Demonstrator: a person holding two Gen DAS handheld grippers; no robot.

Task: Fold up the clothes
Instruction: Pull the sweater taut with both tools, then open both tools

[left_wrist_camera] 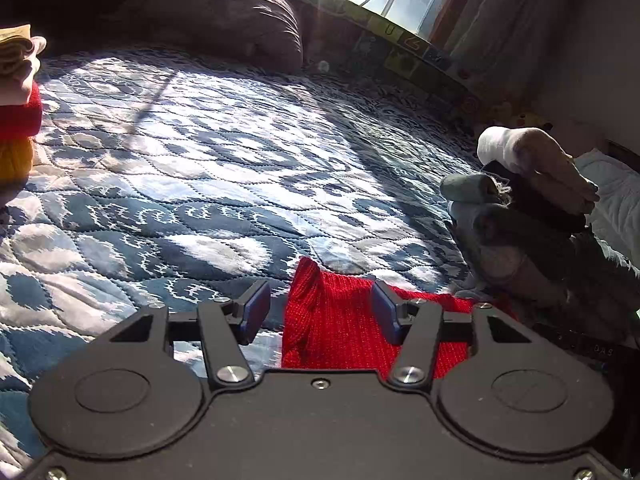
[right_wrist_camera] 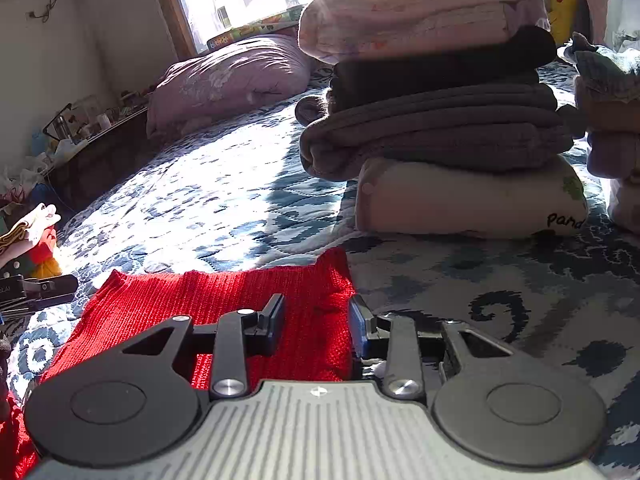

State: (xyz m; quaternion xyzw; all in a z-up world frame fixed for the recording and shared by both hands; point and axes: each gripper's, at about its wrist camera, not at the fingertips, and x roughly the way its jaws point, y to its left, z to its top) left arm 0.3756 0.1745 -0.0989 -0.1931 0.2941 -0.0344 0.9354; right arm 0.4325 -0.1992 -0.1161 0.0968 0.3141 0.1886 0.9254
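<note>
A red knitted garment (left_wrist_camera: pixel 332 320) lies flat on the blue patterned quilt (left_wrist_camera: pixel 208 168). My left gripper (left_wrist_camera: pixel 320 304) is open, its jaws straddling the garment's left corner, which pokes up between them. In the right wrist view the same red garment (right_wrist_camera: pixel 224 300) spreads to the left, and my right gripper (right_wrist_camera: pixel 316 324) is open over its right corner, with the cloth's edge between the fingers. The left gripper's body (right_wrist_camera: pixel 36 290) shows at the far left of that view.
A tall stack of folded clothes (right_wrist_camera: pixel 436 120) stands just beyond the right gripper, with a second pile (right_wrist_camera: pixel 612 120) beside it. A folded pile (left_wrist_camera: pixel 18 100) in red, yellow and cream sits at the left. A purple bundled duvet (right_wrist_camera: pixel 224 80) lies under the window.
</note>
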